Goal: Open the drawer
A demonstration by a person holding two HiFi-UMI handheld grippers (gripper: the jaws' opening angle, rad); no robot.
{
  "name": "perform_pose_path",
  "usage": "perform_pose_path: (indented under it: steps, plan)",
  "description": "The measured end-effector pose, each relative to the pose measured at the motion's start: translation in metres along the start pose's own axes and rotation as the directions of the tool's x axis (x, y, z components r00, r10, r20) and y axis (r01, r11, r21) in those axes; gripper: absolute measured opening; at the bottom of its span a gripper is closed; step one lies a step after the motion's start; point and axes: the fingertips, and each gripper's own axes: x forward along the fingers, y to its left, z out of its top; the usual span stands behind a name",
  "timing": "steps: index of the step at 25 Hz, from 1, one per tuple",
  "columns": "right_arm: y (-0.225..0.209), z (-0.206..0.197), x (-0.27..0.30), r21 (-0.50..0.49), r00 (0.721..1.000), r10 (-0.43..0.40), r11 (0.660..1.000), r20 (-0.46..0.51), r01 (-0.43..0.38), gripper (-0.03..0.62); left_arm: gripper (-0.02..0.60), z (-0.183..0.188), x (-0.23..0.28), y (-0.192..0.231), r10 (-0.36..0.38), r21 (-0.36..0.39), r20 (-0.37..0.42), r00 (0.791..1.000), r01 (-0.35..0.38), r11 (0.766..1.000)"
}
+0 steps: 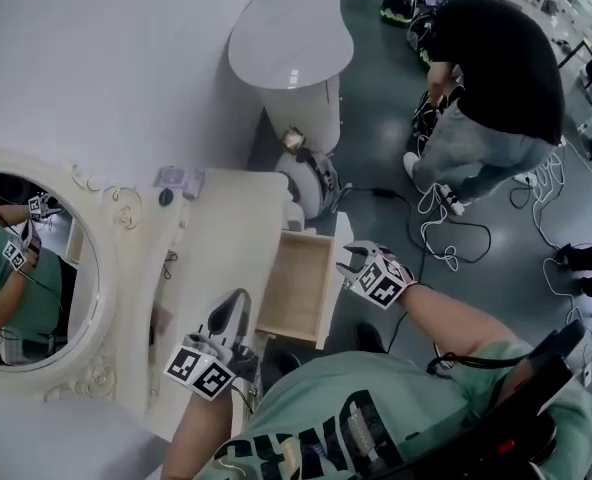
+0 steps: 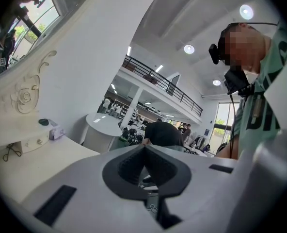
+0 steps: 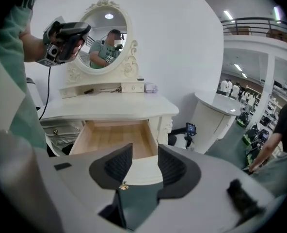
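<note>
The cream dressing table has its wooden drawer pulled out, and the inside looks bare. In the right gripper view the drawer lies just beyond my right gripper. That gripper is open with nothing between its pads; the drawer's white front and a small gold knob show through the gap. In the head view my right gripper hovers by the drawer's outer end. My left gripper is raised above the tabletop's near edge. In its own view the left gripper is shut on nothing and points across the room.
An oval mirror stands on the table at the left, with a small box on the shelf. Behind are a round white table, a person in black bending over and cables on the floor.
</note>
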Motion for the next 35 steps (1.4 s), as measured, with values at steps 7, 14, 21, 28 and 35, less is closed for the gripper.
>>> perform_pose_path:
  steps: [7,14,21,28,35]
  plan:
    - [0.011,0.059,0.004,-0.124,0.987,0.148,0.983,0.069,-0.139,0.164,0.009,0.011,-0.029,-0.014,0.140,-0.009,0.088,0.986,-0.140,0.990]
    - [0.039,0.100,0.003,-0.180,0.944,0.304,0.943,0.129,-0.279,0.144,0.009,-0.004,-0.086,-0.027,0.321,-0.061,0.180,0.930,-0.315,0.947]
    - [0.089,0.133,-0.001,-0.159,0.903,0.411,0.907,0.123,-0.391,0.083,0.009,-0.017,-0.153,-0.019,0.427,-0.159,0.241,0.872,-0.399,0.903]
    - [0.145,0.177,-0.030,-0.104,0.889,0.428,0.903,0.159,-0.417,0.028,0.009,0.002,-0.224,-0.019,0.403,-0.114,0.302,0.864,-0.388,0.915]
    - [0.193,0.241,-0.045,-0.073,0.871,0.430,0.902,0.236,-0.425,0.014,0.009,0.012,-0.301,-0.001,0.406,-0.026,0.334,0.851,-0.422,0.906]
